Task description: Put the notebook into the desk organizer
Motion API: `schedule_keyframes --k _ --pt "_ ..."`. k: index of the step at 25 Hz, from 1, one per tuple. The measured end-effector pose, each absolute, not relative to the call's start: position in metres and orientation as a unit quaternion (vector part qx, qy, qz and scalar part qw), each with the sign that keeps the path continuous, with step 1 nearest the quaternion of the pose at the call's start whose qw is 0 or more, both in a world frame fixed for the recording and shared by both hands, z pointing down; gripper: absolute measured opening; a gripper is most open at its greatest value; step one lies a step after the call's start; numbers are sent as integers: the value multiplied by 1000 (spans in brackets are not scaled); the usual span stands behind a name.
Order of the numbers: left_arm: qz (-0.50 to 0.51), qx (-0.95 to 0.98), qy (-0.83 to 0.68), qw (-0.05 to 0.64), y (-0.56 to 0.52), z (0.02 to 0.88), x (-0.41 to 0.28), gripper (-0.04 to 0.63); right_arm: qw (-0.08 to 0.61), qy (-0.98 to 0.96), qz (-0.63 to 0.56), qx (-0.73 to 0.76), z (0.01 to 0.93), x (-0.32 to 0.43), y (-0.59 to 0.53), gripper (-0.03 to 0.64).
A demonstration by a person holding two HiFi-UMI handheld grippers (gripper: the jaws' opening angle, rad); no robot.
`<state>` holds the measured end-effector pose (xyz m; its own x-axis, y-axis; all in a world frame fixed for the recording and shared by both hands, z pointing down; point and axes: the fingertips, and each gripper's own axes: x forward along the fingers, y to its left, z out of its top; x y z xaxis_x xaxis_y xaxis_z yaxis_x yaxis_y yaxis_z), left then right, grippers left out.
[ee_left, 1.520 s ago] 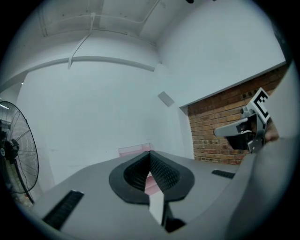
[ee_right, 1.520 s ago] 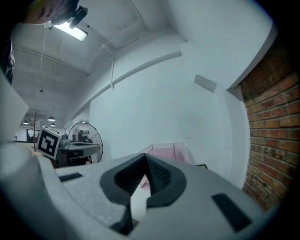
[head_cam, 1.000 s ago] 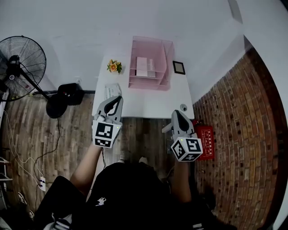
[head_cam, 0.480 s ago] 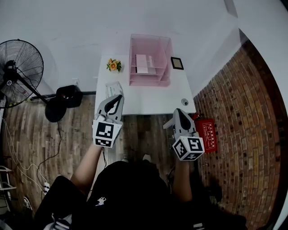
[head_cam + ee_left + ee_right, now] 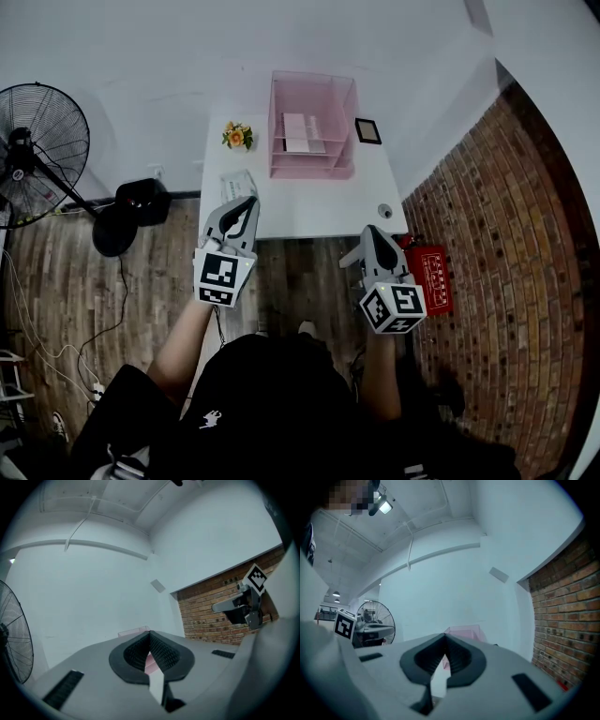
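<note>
While hovering by desk [image 5: 309, 211], left gripper [image 5: 249, 202] and right gripper [image 5: 372, 230] are holding jaws together (nothing between); pink desk organizer [image 5: 343, 122] sitting at rear.

A white table [image 5: 309, 211] is set against a plain white wall [image 5: 281, 37]. To the right, a wall of red-brown brick [image 5: 525, 234] is met at a corner. The floor [image 5: 56, 272] is laid with dark wooden planks. A black standing fan [image 5: 42, 141] is placed left of the table, its round base [image 5: 112, 230] resting on the planks, and thin cables [image 5: 33, 300] are trailed across the floor nearby. A flat red object [image 5: 433, 286] is seen at the foot of the brick wall. In the right gripper view, a lit ceiling lamp [image 5: 385, 506] is seen overhead.
</note>
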<state>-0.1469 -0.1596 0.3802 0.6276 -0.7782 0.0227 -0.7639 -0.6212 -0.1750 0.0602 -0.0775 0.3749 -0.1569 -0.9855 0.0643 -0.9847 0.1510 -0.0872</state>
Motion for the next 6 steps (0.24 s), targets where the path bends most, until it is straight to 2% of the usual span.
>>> schedule_keyframes --k 6 --pt "-50 -899 428 75 -160 383 -150 5 2 760 -56 -648 378 55 -77 2"
